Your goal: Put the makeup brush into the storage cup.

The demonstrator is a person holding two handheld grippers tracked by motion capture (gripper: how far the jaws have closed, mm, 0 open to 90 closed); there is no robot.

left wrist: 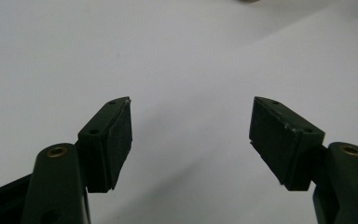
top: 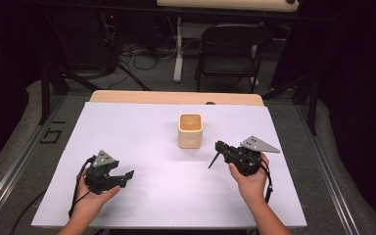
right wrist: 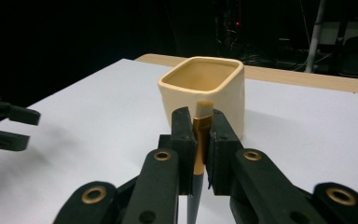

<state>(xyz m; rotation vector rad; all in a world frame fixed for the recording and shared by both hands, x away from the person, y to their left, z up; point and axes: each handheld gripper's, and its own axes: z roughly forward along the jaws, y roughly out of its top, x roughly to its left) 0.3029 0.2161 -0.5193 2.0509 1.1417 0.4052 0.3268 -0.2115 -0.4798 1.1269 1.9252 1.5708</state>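
A cream square cup [top: 190,130] stands upright on the white board [top: 142,122], a little behind its middle. My right gripper [top: 220,146] hovers to the right of the cup, shut on a small brush [top: 214,160] whose dark handle slants down toward the board. In the right gripper view the jaws [right wrist: 200,126] clamp the brush's gold ferrule [right wrist: 199,140], the pale bristles poke up, and the cup [right wrist: 205,88] is just beyond, its inside empty as far as I can see. My left gripper [top: 129,176] rests at the near left, open and holding nothing [left wrist: 191,133].
The board covers a wooden table whose bare edge [top: 176,97] shows at the back. A black folding chair [top: 230,49] and floor cables stand beyond the table. The left gripper [right wrist: 32,128] appears far off in the right gripper view.
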